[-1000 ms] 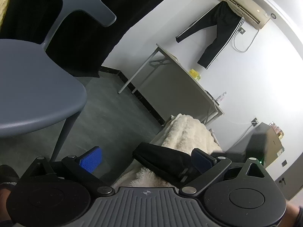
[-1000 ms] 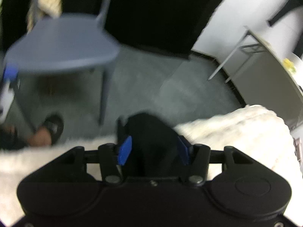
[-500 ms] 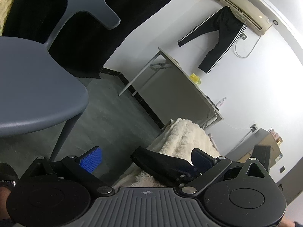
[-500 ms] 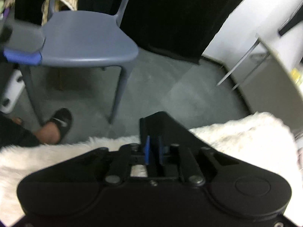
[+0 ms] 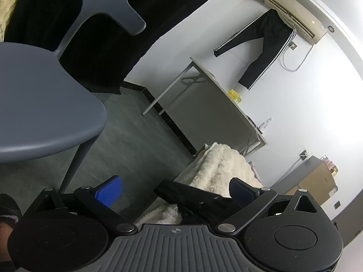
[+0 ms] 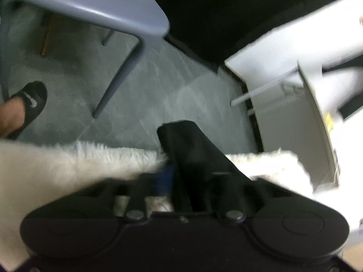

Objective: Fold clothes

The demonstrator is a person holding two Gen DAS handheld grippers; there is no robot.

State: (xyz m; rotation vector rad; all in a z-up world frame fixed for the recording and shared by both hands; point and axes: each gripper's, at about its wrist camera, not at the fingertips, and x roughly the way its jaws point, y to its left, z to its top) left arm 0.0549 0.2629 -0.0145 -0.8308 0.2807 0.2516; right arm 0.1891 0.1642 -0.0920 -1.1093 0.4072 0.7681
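Note:
A black garment [image 5: 192, 198] lies on a white fluffy blanket [image 5: 217, 165], near its edge. My left gripper [image 5: 175, 189] is open, its blue pads [image 5: 109, 190] wide apart, and the garment's near end lies between them untouched. In the blurred right wrist view the same black garment [image 6: 188, 145] runs forward from my right gripper [image 6: 174, 172]. Its jaws have come together on the cloth, and one blue pad [image 6: 165, 178] shows at the cloth's left side. The blanket [image 6: 68, 165] spreads on both sides.
A grey plastic chair [image 5: 45, 113] stands close on the left over a dark grey floor [image 5: 140, 140]. A person's foot in a black slipper [image 6: 29, 104] is by the chair leg. A folding table [image 5: 215, 104] stands against the white wall, with black trousers [image 5: 267, 45] hanging above it.
The right gripper's jaws went from apart to together on the black garment, and that gripper dropped lower and turned. The left gripper stayed open and barely moved.

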